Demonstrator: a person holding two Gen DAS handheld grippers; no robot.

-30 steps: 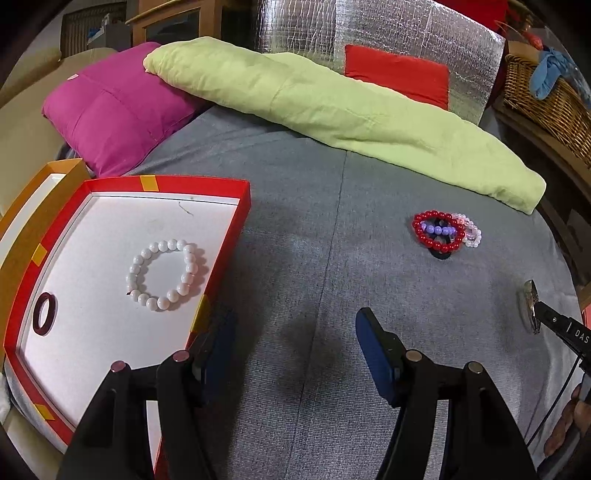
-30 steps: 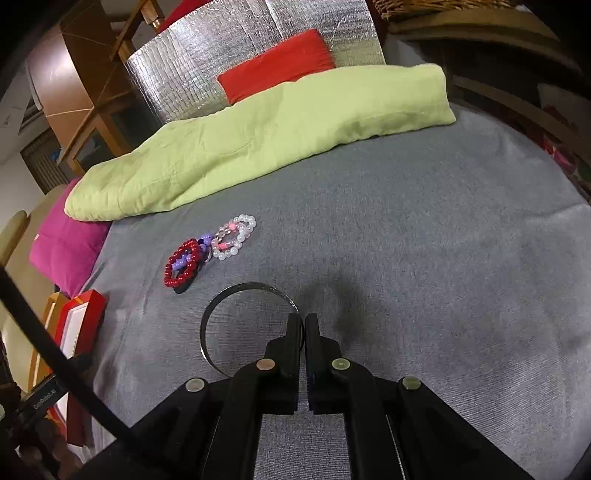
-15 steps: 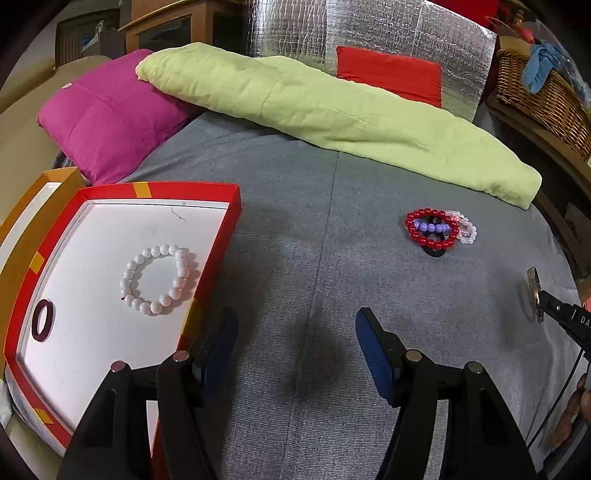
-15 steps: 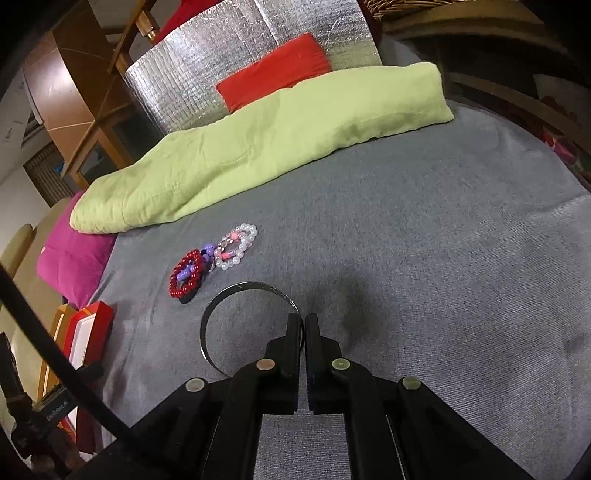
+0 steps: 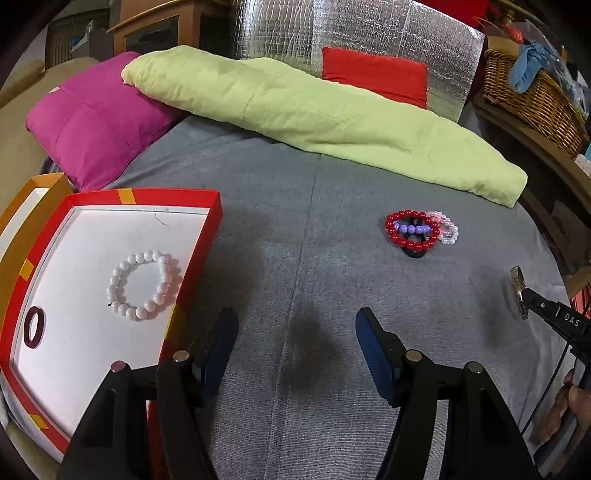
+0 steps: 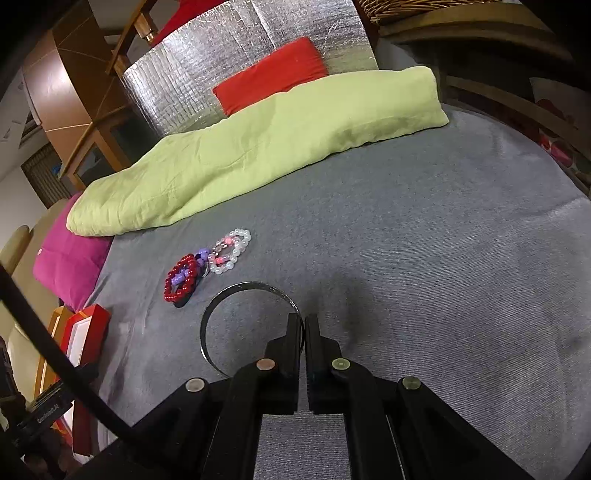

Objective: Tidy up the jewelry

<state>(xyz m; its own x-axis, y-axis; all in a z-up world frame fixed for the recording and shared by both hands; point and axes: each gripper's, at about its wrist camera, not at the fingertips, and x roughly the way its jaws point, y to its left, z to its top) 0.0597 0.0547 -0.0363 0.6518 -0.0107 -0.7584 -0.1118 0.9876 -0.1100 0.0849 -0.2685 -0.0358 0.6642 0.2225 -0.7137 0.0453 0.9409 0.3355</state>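
Red tray [image 5: 207,236], white bracelet [image 5: 142,286], grey cover [image 5: 303,221]

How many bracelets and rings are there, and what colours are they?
White bead bracelet in the red box: 1
Dark ring in the box: 1
Red bead bracelet: 1
Purple bead bracelet: 1
Clear-and-pink bead bracelet: 1
Black band: 1
Silver bangle in the right claw: 1
Total: 7

Bed cover [image 6: 424,236]: grey woven cloth, matt, fine ribbed. Bangle [image 6: 221,299] in right tool [image 6: 305,325]: thin polished metal, shiny. Red beads [image 5: 410,230]: glossy, smooth. White bead bracelet [image 5: 142,290]: pearly sheen. Tray [image 5: 207,236]: red card rim, matt white inside. Green quilt [image 5: 314,110]: crinkled matt cloth. Silver panel [image 5: 351,33]: foil, quilted, reflective. Basket [image 5: 532,96]: woven wicker.
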